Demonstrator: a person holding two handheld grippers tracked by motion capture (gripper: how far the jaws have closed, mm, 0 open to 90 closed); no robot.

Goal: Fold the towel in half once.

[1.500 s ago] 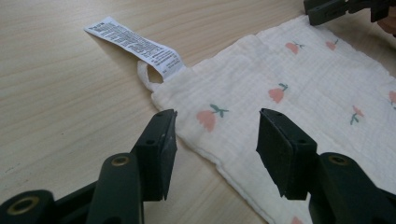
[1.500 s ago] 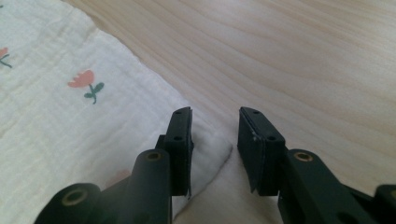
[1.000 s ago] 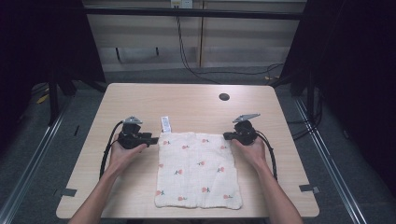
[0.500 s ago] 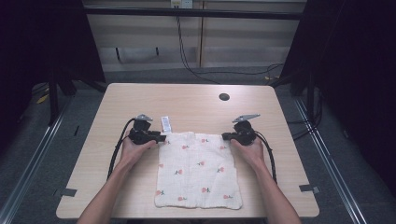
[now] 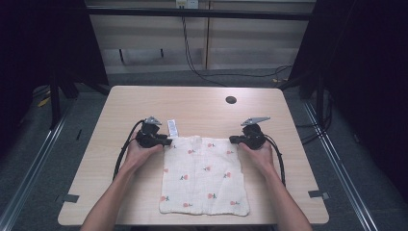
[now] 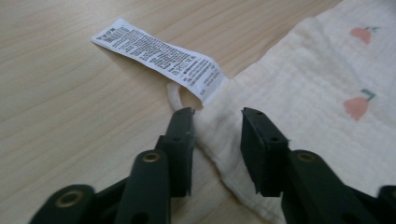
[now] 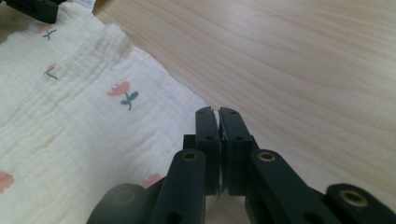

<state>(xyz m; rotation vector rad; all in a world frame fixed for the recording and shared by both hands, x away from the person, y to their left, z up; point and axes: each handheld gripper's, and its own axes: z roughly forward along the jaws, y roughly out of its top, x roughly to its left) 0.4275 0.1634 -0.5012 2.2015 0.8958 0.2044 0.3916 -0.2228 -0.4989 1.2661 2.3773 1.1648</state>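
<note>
Cloth (image 6: 299,107) corner now between left tool (image 6: 217,123)

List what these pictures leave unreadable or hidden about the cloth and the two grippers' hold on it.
- Print on the care label: blurred in the left gripper view, too small in the high view.
- Cloth corner at the right gripper: its shut fingers hide it, so a pinch cannot be confirmed.
- Left gripper: the cloth edge lies between its fingers, which have just been closing; contact unclear.
- Cloth's underside: hidden against the table.
</note>
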